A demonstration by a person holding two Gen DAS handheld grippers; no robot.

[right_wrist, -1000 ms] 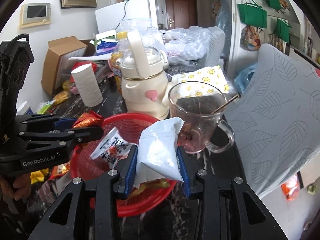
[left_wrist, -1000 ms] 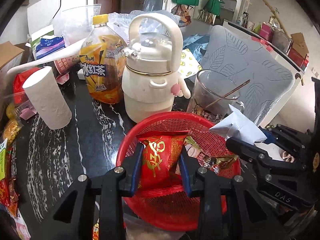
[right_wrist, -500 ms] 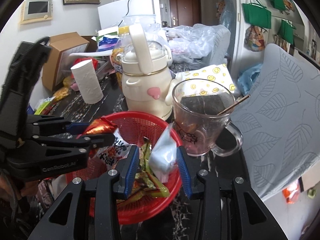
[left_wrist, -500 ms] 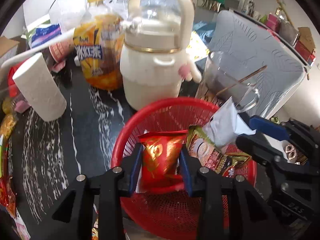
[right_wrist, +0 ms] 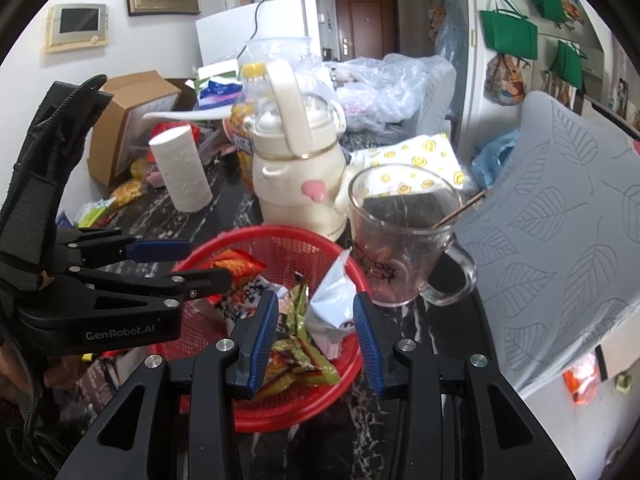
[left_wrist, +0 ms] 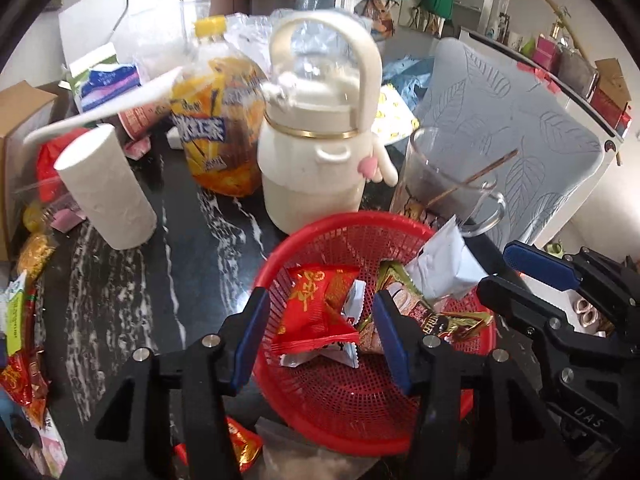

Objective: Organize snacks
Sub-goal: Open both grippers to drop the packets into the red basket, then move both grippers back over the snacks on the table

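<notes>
Far beyond the claw, a brown door (right_wrist: 366, 24) closes the hallway; green bags (right_wrist: 508, 34) hang on the white wall to its right.

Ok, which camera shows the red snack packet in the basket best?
The left wrist view: the red snack packet lies in full view in the red basket. In the right wrist view the left gripper covers most of it; only an orange-red corner shows.

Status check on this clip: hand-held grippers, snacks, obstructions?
Left hand-held gripper opening, red packet released in red basket. Right hand-held gripper open over white packet. Nothing blocking.
</notes>
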